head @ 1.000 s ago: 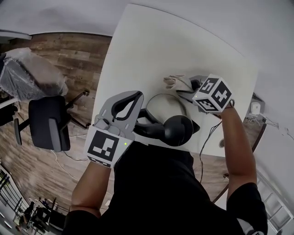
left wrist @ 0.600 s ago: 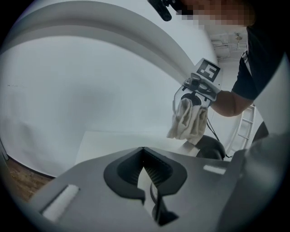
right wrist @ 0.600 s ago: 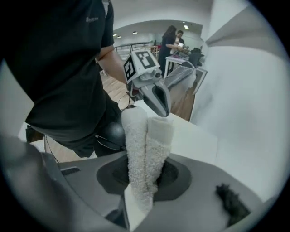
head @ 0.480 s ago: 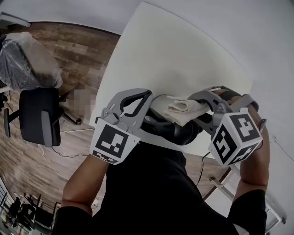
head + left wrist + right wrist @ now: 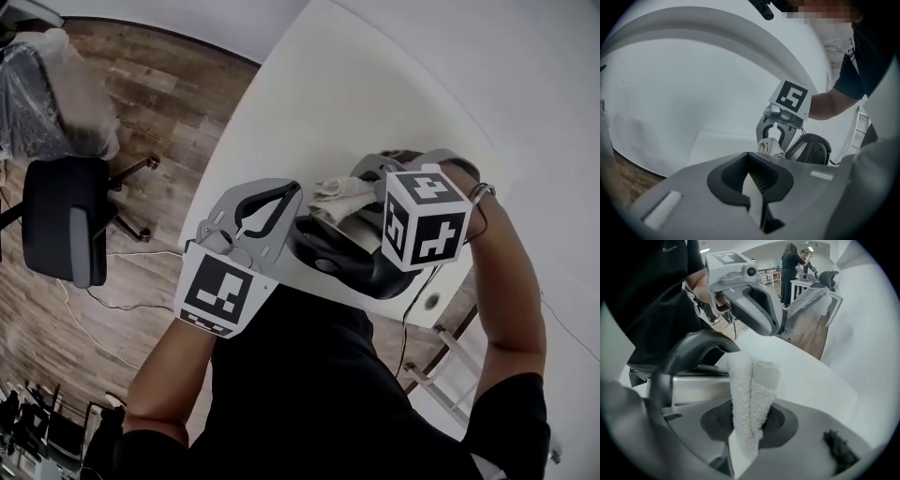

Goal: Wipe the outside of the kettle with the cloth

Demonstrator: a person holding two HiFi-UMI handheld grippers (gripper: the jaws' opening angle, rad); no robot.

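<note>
My right tongs (image 5: 747,427) are clamped on the cloth (image 5: 750,399), a white terry fold that stands up from between the jaws. Right behind it is the kettle (image 5: 696,385), with its brushed steel side and its dark curved handle arching over. The cloth is at the kettle's wall, though I cannot tell if it really presses on the metal.

From the head view, the kettle (image 5: 352,262) sits at the near edge of the white table (image 5: 375,94), close to my body. The cloth (image 5: 342,195) lies at its far side under my right tongs (image 5: 367,178).

My left tongs (image 5: 757,180) are closed with nothing between the pads (only a pale sliver of table shows below them). They point across at the kettle (image 5: 813,149) and the cloth (image 5: 771,147) without touching either. In the head view the left tongs (image 5: 267,211) hang just beside the kettle's handle end, off the table edge above the wooden floor (image 5: 141,141).
</note>
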